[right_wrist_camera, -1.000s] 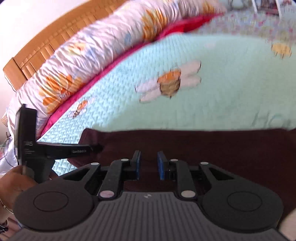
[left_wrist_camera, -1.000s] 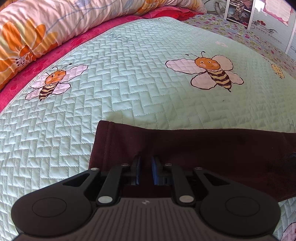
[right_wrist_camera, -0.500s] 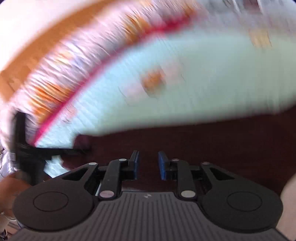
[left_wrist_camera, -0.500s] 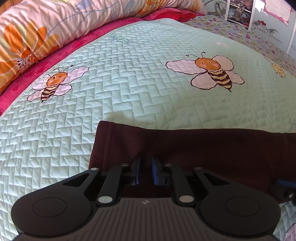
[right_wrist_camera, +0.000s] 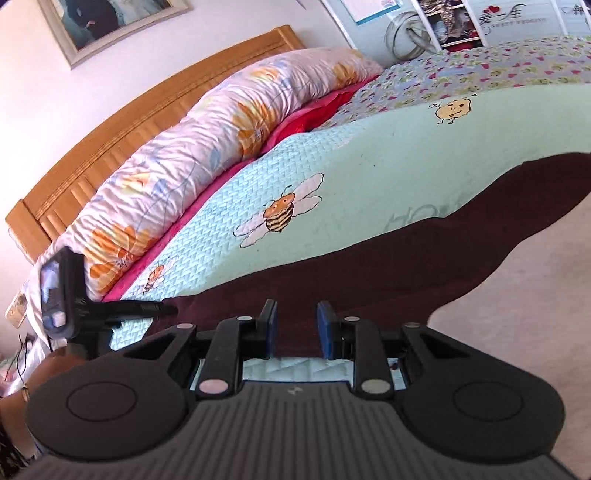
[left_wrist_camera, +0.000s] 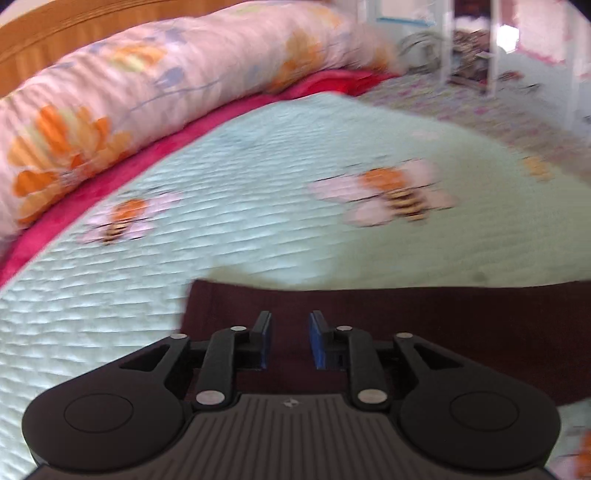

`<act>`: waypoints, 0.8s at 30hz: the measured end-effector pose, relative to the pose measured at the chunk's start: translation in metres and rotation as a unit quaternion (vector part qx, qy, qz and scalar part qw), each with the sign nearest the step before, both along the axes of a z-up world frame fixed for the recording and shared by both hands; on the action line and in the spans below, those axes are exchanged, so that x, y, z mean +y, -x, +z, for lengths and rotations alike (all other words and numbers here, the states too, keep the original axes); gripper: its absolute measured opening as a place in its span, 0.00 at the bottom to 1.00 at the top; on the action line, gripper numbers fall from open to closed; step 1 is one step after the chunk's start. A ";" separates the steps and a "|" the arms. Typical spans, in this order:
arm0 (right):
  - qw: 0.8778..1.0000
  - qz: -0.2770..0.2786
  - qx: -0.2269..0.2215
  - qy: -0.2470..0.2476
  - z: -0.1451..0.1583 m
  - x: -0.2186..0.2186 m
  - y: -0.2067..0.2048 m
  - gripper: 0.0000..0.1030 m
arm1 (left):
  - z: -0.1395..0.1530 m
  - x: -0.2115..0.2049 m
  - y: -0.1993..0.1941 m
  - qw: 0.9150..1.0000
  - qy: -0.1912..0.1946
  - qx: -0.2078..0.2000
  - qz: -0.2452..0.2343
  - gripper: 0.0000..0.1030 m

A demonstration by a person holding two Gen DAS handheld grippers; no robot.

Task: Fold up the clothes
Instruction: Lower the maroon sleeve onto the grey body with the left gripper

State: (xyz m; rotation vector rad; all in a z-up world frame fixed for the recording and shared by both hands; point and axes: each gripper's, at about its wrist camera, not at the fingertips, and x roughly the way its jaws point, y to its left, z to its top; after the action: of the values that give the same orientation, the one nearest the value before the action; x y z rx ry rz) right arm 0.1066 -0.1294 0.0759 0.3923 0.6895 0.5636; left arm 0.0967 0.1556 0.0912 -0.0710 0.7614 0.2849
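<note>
A dark maroon garment [left_wrist_camera: 443, 325] lies flat on the pale green bee quilt [left_wrist_camera: 258, 184]. My left gripper [left_wrist_camera: 290, 321] hovers over its left end, near the corner. Its jaws are opening, and cloth shows in the gap below, but the blue pads do not press on it. In the right wrist view the garment [right_wrist_camera: 424, 254] runs along the bed's near edge, and its far end droops toward the floor. My right gripper [right_wrist_camera: 293, 312] stands at the garment's near edge with its pads apart, open. My left gripper [right_wrist_camera: 166, 308] points at the cloth's corner, held by a hand [right_wrist_camera: 55, 365].
A long flowered bolster [right_wrist_camera: 207, 147] and a red blanket strip lie along the wooden headboard [right_wrist_camera: 129, 122]. Beige floor [right_wrist_camera: 535, 314] lies beyond the bed edge on the right. Shelves [right_wrist_camera: 461, 22] stand past the far end of the bed.
The left jaws have spread and that gripper has lifted and tipped up, so more of the bolster shows. The right gripper swung sideways and rolled; quilt now shows under its fingers.
</note>
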 end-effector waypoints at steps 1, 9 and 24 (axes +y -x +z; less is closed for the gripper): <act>1.000 0.000 0.003 0.021 -0.001 0.001 -0.003 0.27 | 0.003 -0.011 -0.002 0.999 0.020 -0.004 -0.026 0.36; 0.995 -0.001 -0.016 0.102 -0.001 0.012 -0.016 0.27 | -0.028 -0.099 -0.081 0.957 0.184 0.067 -0.215 0.40; 0.993 -0.010 0.062 0.099 -0.031 0.004 -0.028 0.26 | -0.051 -0.094 -0.093 0.967 0.135 0.066 -0.206 0.15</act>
State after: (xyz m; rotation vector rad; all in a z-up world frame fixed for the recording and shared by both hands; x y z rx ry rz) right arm 0.1346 -0.1253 0.0453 0.2492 0.8515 0.4501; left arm 0.1901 0.0619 0.0405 -0.1498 0.9243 -0.2150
